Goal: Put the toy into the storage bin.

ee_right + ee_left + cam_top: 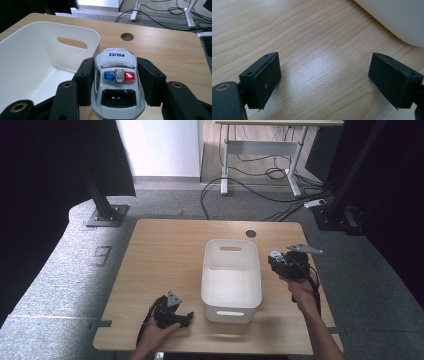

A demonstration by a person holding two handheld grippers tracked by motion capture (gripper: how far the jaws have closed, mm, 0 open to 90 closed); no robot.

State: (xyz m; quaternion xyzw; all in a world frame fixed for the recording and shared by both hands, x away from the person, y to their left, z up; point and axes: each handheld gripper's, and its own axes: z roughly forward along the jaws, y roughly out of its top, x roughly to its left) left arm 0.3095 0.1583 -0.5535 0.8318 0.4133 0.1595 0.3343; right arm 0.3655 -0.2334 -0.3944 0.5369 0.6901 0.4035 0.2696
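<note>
Worktop (pixel 165 250): wooden, bin carried at its middle.
Bin (pixel 231 292): white, empty, lying just left of the raised car.
Right gripper (pixel 113 82): jaws clamped on the car's flanks, nearer the bin's rim.
Left gripper (pixel 324 80): jaws spread, nothing held, rested low.
Police car (pixel 117 82): long axis lined along the jaws, nose pointed away.

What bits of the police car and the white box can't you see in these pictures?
- Toy police car: its wheels and underside are hidden in the right gripper view by the car body and the right hand-held gripper clamping its sides; its rear end is cut off by the bottom edge.
- High view: the car is too small, behind the gripper.
- White bin: the left gripper view cuts it off at the top edge.
</note>
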